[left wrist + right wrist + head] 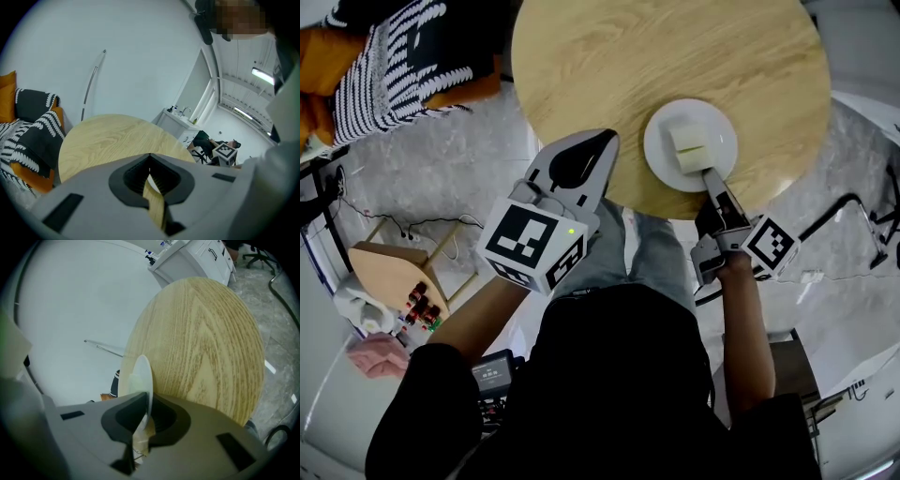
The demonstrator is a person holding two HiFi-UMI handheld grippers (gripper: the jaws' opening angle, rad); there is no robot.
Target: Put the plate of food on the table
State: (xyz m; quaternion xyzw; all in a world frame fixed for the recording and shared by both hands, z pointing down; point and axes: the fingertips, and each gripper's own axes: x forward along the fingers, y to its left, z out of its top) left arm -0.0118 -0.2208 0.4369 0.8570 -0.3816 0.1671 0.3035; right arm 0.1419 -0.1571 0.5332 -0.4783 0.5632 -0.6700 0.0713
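Right gripper (711,175) clenched on the near rim of the white plate (661,141), pads (136,411) pinching the thin edge from the person's side. Plate round, smooth and shallow, with no long axis of its own, lying level and face up over the near right part of the round table (628,56). On it, a pale block of food (689,147), roughly squared, matte, set near the middle. Tabletop of light wood with a clear streaked grain, otherwise bare around the plate. Left gripper (607,139) closed on nothing, tips meeting, hovering over the table's near edge well to the plate's left and pointing toward the tabletop. Beyond the table to the left, an orange sofa (323,56) under a black-and-white striped throw (394,56). Grey marbled floor (478,159) below, with a small wooden stool (389,267) and thin cables beside it. Nothing between plate and tabletop.
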